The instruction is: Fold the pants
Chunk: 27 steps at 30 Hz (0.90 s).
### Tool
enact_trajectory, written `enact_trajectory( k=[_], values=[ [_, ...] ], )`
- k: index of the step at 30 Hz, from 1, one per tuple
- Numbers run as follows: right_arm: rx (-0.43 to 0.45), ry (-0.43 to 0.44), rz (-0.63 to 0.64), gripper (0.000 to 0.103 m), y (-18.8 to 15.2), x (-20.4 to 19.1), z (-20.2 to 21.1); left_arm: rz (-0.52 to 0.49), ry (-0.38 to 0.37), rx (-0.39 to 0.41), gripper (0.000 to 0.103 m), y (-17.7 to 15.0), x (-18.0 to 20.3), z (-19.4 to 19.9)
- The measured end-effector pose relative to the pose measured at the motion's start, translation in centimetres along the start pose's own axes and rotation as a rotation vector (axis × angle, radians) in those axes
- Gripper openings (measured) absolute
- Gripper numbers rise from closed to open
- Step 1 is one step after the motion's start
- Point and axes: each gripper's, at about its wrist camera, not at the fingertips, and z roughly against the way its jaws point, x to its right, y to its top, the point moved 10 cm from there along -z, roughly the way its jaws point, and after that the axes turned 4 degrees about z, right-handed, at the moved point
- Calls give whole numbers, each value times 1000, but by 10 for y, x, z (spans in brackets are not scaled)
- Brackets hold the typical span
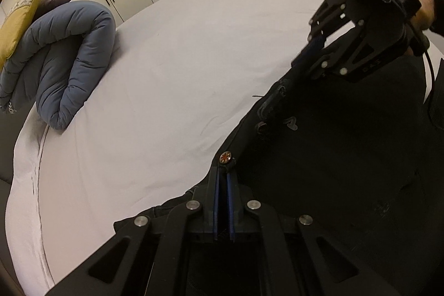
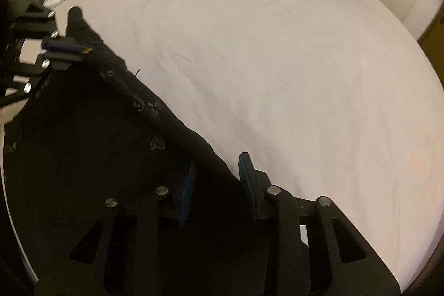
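On the left of the white-sheeted bed [image 1: 172,79] lies a rolled blue-grey quilted duvet [image 1: 69,57], well apart from the work. The black pants [image 1: 333,157] lie on the bed's right side, with their waistband edge running as a long diagonal between the two claws. The left gripper [image 1: 224,176] is pinched tight on that edge beside a copper rivet [image 1: 224,157]. The right gripper [image 2: 216,179] straddles the same band farther along, its jaws narrowed around it; whether the pads press yet, I cannot tell. Both grippers sit on the band, so neither has to reach.
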Motion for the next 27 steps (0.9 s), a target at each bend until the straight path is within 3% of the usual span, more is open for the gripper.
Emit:
enact_trajectory(
  k=[3,5,11,15,21,24,27],
  values=[
    [8,19,-75,6,6,0,-3,11,-3,5,5,-2,4,3],
    [26,36,-161,4,9,3,-2,18,-1,6,5,-3,5,4],
    [80,51,-342,3,16,-3,-2,61,-19,13,4,-6,4,10],
    [125,82,-385,3,27,-23,-1,68,-38,18,4,-12,14,20],
    [153,89,-260,3,32,-77,13,61,-65,14,4,-40,32,43],
    [136,3,-87,2,5,-113,34,27,-49,5,4,-68,39,61],
    [84,-86,101,2,-21,-142,45,-1,-104,5,3,-98,59,81]
  ],
)
